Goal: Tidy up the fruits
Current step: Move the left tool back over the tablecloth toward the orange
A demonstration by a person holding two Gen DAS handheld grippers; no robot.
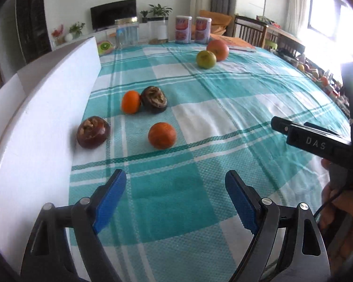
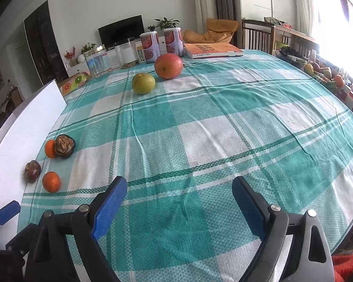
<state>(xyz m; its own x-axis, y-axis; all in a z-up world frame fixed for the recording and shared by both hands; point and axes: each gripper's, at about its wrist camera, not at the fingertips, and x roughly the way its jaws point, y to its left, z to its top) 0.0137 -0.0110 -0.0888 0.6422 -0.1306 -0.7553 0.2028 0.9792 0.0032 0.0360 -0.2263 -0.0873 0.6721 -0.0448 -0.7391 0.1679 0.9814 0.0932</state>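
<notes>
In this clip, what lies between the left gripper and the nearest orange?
Nothing: in the left wrist view only bare checked tablecloth lies between the left gripper and the nearest orange.

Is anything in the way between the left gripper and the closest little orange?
No. The left gripper has its jaws open, and only bare checked tablecloth lies between it and the nearest mandarin. The mangosteen sits off to that mandarin's left.

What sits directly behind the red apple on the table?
Behind the red apple stand two labelled canisters; an orange book lies behind it to the right. The green citrus fruit sits in front. The apple hides the canisters' bases.
</notes>
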